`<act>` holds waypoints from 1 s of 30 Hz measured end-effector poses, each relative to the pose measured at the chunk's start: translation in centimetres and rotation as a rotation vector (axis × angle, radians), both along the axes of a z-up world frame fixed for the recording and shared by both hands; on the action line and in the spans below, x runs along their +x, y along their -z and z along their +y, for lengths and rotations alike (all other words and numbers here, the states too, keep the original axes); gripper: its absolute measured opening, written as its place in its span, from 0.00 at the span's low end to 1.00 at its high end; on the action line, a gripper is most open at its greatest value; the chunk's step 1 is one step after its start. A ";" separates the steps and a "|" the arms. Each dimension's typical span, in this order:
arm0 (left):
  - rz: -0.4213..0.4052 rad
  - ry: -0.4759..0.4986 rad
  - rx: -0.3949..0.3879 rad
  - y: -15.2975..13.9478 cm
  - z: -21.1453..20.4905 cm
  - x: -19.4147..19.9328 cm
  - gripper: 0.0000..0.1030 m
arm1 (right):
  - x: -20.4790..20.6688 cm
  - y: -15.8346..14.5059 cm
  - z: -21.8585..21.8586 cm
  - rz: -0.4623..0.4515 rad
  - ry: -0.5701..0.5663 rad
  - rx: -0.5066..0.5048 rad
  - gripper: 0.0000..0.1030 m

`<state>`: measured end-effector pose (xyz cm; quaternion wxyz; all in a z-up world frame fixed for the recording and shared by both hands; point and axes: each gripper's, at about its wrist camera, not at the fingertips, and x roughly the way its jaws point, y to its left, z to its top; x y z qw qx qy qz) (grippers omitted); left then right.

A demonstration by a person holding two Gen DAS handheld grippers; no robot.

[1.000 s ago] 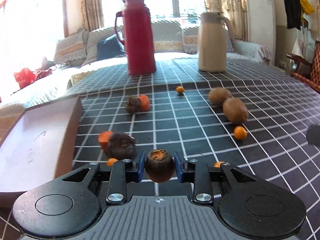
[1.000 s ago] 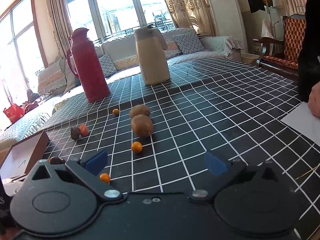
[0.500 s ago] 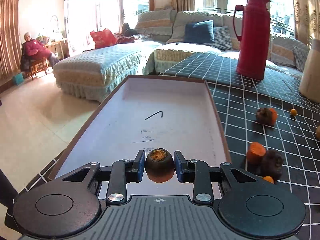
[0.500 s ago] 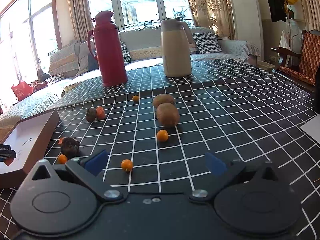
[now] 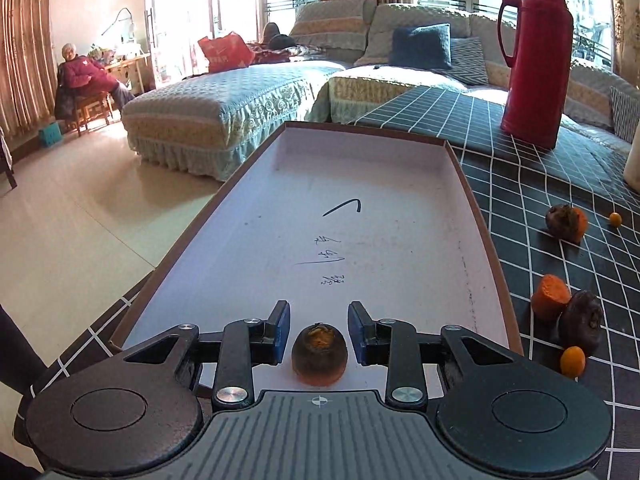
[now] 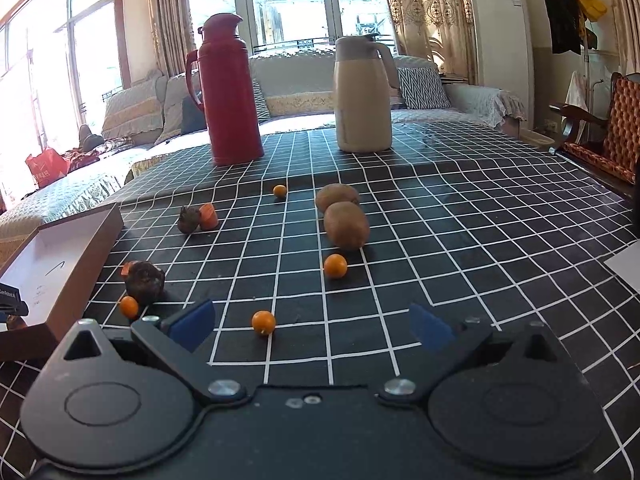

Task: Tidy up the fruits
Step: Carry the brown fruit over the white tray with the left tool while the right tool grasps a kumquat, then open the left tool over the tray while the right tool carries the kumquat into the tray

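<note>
The left gripper (image 5: 319, 334) is released: a dark, orange-topped fruit (image 5: 319, 354) sits between its blue pads, untouched, on the white floor of the brown-rimmed tray (image 5: 478, 216). The right gripper (image 6: 312, 326) hangs wide open and empty over the checked tablecloth (image 6: 460, 240), a kumquat (image 6: 263, 322) at 11 o'clock and 2 kiwis (image 6: 346, 225) at 12 o'clock.

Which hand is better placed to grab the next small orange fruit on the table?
Right. The right tool is open and empty, with a small orange fruit just ahead of it. The left tool is over the box with a dark fruit between its pads.
</note>
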<state>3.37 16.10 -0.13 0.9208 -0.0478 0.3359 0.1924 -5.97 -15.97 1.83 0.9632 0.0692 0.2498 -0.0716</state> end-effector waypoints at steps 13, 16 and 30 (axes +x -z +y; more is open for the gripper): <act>-0.123 0.120 0.038 -2.6 -1.9 -6.1 0.55 | 3.5 1.1 2.3 0.066 -0.093 -0.104 0.64; -0.138 0.161 0.063 -2.7 -2.6 -7.1 0.55 | 5.0 1.9 3.0 0.117 -0.128 -0.118 0.47; -0.148 0.190 0.058 -2.6 -2.3 -7.7 0.57 | 7.3 3.1 3.9 0.174 -0.183 -0.113 0.16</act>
